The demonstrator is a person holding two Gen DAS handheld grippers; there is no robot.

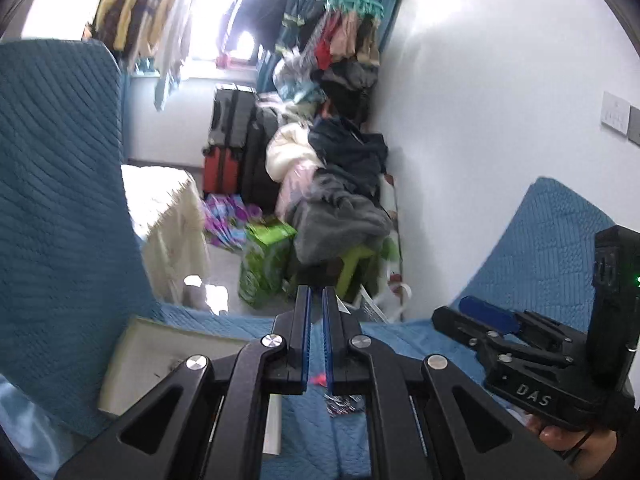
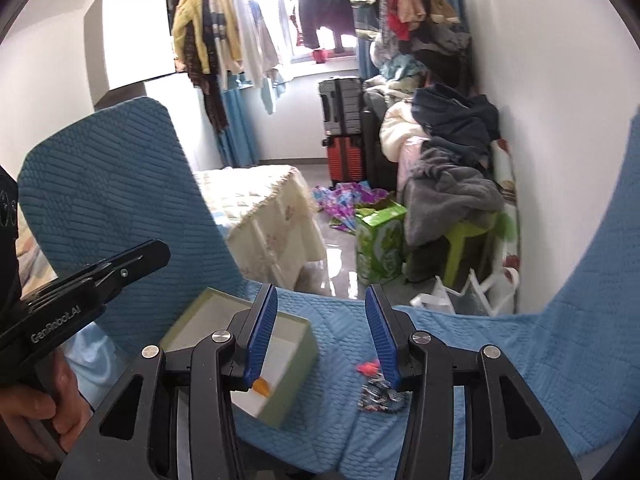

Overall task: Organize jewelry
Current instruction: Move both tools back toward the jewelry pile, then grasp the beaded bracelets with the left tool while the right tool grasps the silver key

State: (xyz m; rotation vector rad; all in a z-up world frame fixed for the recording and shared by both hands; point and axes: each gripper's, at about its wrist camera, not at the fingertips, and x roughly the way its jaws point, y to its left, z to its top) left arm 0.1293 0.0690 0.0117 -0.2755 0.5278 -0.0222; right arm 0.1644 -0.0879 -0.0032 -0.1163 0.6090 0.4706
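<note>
A shallow open box (image 2: 296, 364) with olive walls and a white inside sits on the blue quilted cover (image 2: 480, 360); a small orange piece (image 2: 262, 386) lies inside it. To its right on the cover lie a small pink piece (image 2: 368, 367) and a dark patterned piece (image 2: 380, 398). My right gripper (image 2: 320, 296) hangs above them, open, nothing between its blue pads. My left gripper (image 1: 317, 292) is shut and empty, raised over the same cover, with the box (image 1: 160, 360) lower left and the pink piece (image 1: 318, 379) below it. Each view shows the other gripper (image 1: 452, 308) (image 2: 162, 250) at its side.
Raised blue quilted cushions (image 2: 112, 184) flank the seat on both sides. Beyond its edge are a cream-covered bed (image 2: 260, 208), suitcases (image 2: 346, 120), a heap of clothes (image 2: 448, 152) on a green stool, a green carton (image 2: 378, 240) and a white wall (image 2: 560, 80).
</note>
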